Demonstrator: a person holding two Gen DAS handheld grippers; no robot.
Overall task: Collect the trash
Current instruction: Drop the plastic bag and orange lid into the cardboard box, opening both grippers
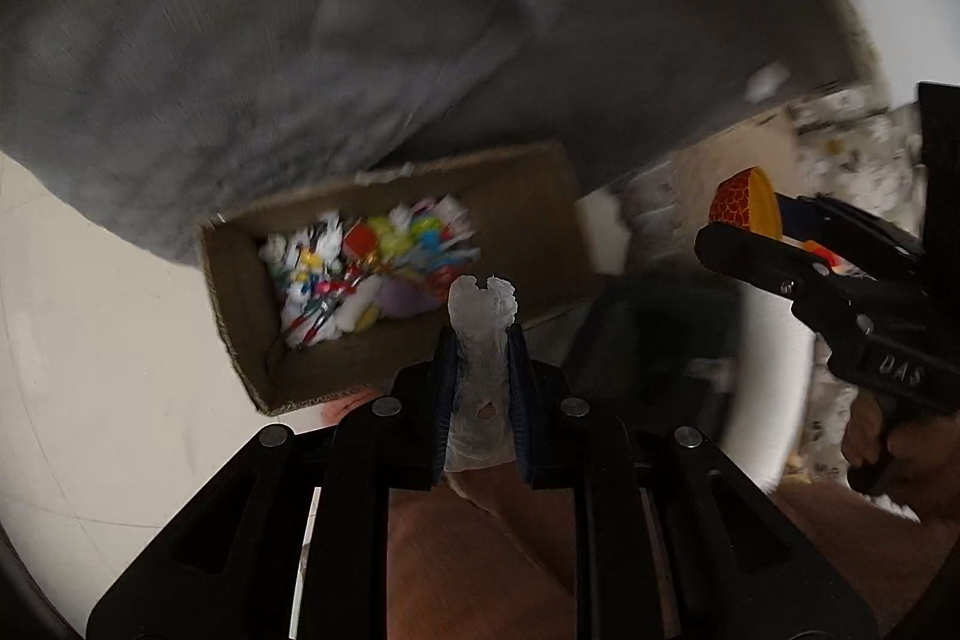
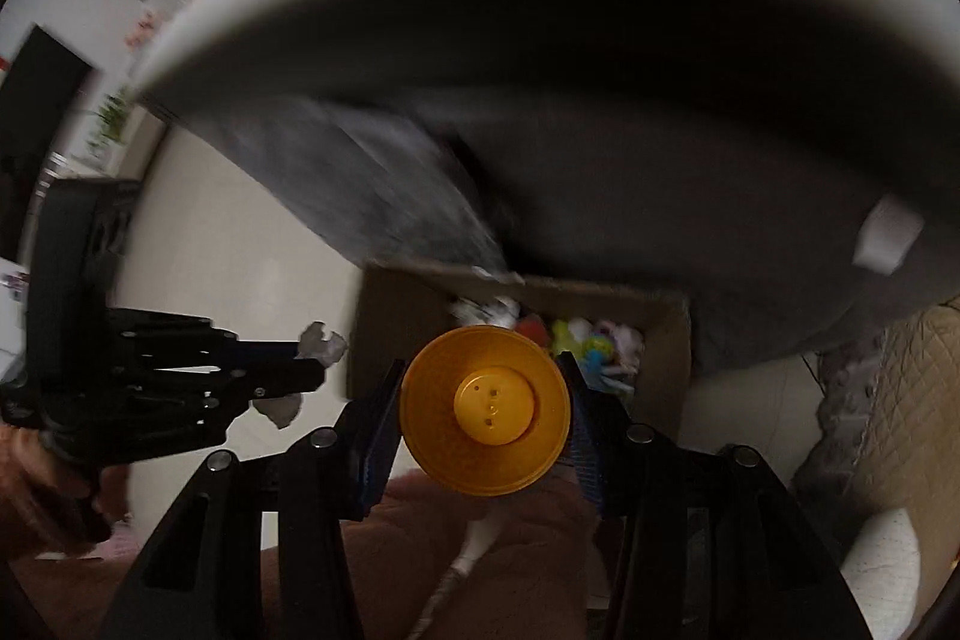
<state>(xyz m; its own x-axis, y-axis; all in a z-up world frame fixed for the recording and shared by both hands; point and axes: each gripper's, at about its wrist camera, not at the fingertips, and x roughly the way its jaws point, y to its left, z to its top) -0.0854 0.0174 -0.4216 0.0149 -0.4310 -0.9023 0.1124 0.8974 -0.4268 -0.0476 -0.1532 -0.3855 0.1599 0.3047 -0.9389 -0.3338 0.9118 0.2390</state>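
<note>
Between your left gripper (image 1: 483, 334) fingers sits a crumpled white tissue (image 1: 482, 307), clamped tight; just ahead and slightly left of it, the cardboard box (image 1: 252, 304) of mixed colourful trash (image 1: 366, 274) lies on the pale floor (image 1: 102, 340); your right gripper (image 2: 485, 403) is clamped on a yellow-orange plastic cup (image 2: 485, 412), base facing camera, box just beyond it; frames motion-blurred.

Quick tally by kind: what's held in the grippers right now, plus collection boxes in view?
Crumpled white paper, in left gripper: 1
Yellow-orange plastic toy piece, in right gripper: 1
Cardboard box, with blurred colourful trash inside: 1
Total: 3
</note>
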